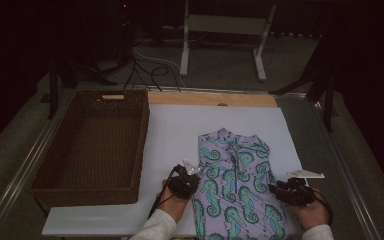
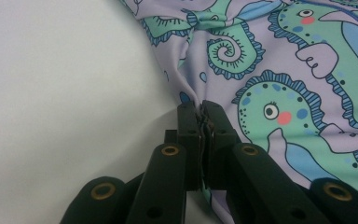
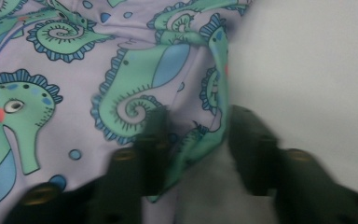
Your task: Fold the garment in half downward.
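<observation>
The left gripper (image 2: 204, 116) pinches the shirt's (image 1: 235, 190) left edge tight. The right gripper (image 3: 196, 135) stands part open astride the other edge, its pads not pressing.

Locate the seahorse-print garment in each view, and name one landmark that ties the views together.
High view: seahorse-print garment lies bottom centre on the white board.
Left gripper view: upper right, its edge pinched between the jaws.
Right gripper view: left and centre, its edge between the jaws.
Shared landmark: the white board.
</observation>
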The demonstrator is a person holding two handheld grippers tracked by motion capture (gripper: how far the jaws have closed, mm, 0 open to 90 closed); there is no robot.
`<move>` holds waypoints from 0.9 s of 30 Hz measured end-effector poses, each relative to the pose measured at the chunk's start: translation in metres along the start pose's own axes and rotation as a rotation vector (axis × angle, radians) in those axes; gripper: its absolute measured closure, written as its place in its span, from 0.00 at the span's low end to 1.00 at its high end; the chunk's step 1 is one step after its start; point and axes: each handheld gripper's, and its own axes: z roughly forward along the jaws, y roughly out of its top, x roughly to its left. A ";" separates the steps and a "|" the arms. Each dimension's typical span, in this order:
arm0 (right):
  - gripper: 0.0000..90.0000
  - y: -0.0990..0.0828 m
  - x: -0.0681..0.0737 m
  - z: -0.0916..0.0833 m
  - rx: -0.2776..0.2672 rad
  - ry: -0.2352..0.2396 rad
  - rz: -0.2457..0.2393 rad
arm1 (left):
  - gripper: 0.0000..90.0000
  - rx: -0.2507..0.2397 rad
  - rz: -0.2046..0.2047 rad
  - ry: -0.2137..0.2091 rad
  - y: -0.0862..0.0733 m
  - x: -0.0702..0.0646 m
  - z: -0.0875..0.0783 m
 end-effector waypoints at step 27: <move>0.97 -0.011 0.015 -0.020 0.007 0.092 0.018 | 0.97 0.029 0.020 -0.048 -0.021 -0.009 -0.026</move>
